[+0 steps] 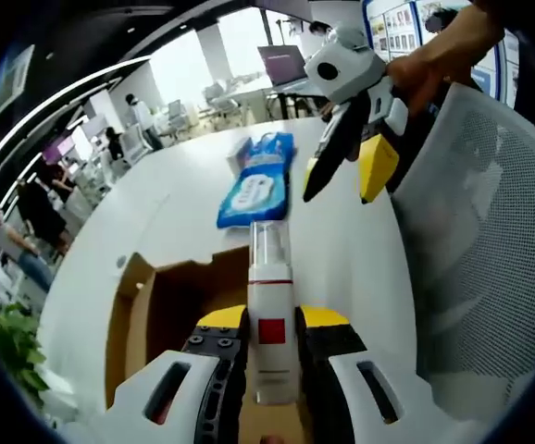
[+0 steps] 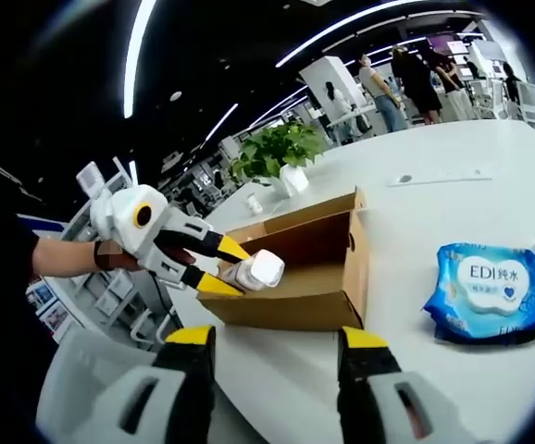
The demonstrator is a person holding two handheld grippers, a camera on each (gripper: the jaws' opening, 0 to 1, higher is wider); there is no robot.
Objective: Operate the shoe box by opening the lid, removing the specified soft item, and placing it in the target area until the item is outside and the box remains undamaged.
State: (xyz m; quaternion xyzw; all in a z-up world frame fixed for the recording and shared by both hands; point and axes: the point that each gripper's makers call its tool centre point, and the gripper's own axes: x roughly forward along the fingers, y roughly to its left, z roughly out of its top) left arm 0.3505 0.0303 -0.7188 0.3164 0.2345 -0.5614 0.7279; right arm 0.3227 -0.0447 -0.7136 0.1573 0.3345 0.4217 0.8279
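Left gripper lifts pump bottle over open shoe box.

Left gripper view, bottom centre: left gripper [image 1: 272, 347] jaws closed on white pump bottle [image 1: 270, 319], above the open cardboard shoe box [image 1: 161, 305]. Mid-frame: blue wet-wipes pack [image 1: 256, 182] on the white table [image 1: 184, 199]. Upper right: right gripper [image 1: 342, 166], jaws apart, empty, hand [image 1: 434, 55] behind.

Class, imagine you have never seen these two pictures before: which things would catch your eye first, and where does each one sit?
First, the white bottle with a red square label, clamped between the left gripper's yellow-tipped jaws above the open cardboard box. Next, the bright blue wipes pack lying on the white table beyond the box. The right gripper hangs open and empty beside the box.
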